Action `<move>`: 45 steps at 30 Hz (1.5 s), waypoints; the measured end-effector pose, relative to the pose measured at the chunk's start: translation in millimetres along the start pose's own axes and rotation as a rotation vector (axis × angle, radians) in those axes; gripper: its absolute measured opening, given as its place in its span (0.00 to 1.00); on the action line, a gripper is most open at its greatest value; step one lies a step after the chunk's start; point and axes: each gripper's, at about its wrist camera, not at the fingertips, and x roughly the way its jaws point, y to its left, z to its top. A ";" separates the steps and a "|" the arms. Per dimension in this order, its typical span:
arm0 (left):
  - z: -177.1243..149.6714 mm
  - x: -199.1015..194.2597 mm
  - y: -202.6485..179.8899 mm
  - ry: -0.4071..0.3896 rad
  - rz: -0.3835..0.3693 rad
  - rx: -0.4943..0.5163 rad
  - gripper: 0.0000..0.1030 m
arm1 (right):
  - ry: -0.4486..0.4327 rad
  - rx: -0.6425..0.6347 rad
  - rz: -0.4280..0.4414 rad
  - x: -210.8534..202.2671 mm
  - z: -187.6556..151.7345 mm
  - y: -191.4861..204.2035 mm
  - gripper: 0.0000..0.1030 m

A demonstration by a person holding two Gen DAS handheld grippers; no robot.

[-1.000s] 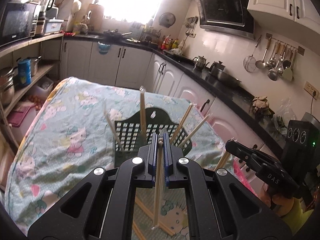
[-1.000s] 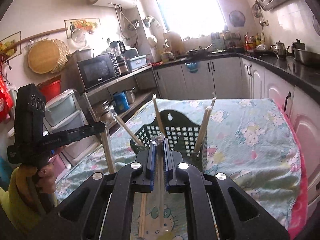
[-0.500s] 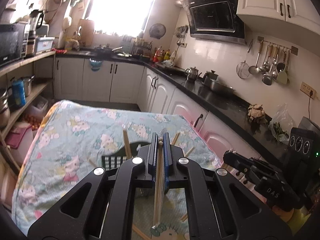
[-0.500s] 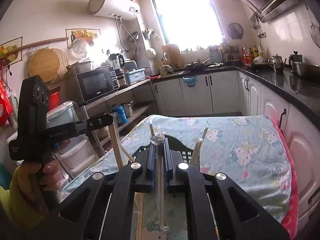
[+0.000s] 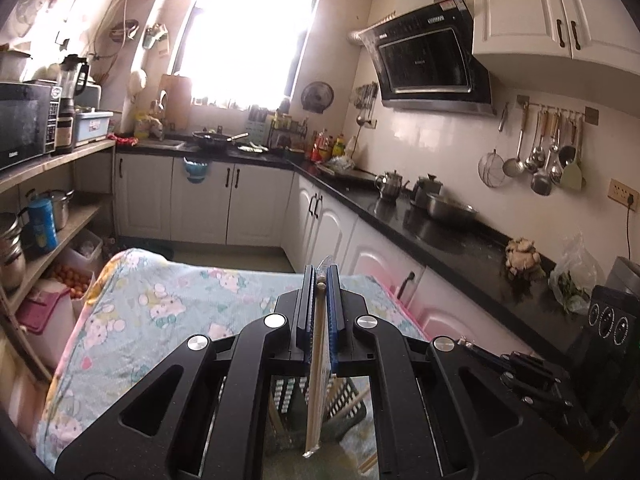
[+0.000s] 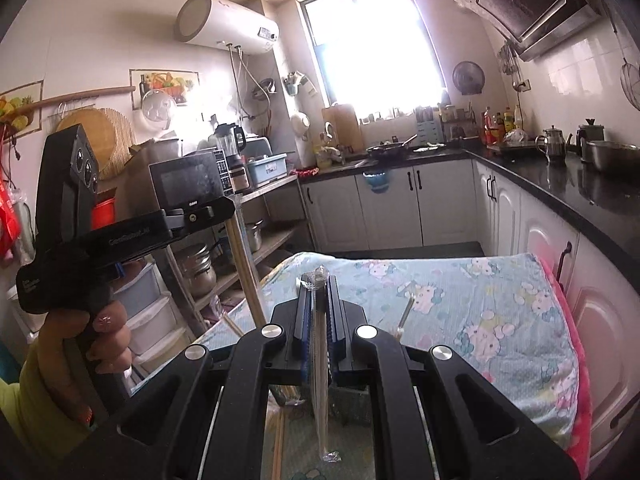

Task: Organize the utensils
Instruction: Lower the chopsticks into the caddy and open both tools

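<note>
L gripper (image 5: 320, 276): blue ribbed pads pressed together, pinching a pair of pale wood chopsticks in a clear plastic sleeve (image 5: 316, 392). Long axis near vertical, top end poking just above the pads, bottom end hanging over the dark green plastic lattice basket (image 5: 344, 408).

R gripper (image 6: 319, 280): same, pads clamped on a second sleeved chopstick pair (image 6: 321, 392), thin, straight, crinkly wrap at both ends, axis vertical, bottom end over the table.

Table (image 5: 160, 312): soft floral/cartoon-print cloth, pink edge on the right.

R view only: L gripper from the side, hand (image 6: 100, 344) on its grip, sticks hanging beside the table's left edge; more sticks poking up behind the R gripper. L view only: basket grid.
</note>
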 end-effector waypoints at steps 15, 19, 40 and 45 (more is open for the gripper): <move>8.6 17.5 13.2 -0.085 0.029 -0.043 0.01 | -0.082 0.003 -0.033 17.9 29.5 -5.2 0.07; 2.1 24.7 14.4 -0.083 0.038 -0.041 0.01 | -0.101 -0.008 -0.056 25.4 34.5 -7.0 0.07; -42.9 66.2 34.1 0.000 0.069 -0.088 0.01 | -0.113 0.024 -0.101 78.2 12.1 -41.1 0.07; -55.9 69.7 38.1 0.020 0.078 -0.089 0.01 | -0.108 0.028 -0.107 91.9 -2.5 -46.4 0.07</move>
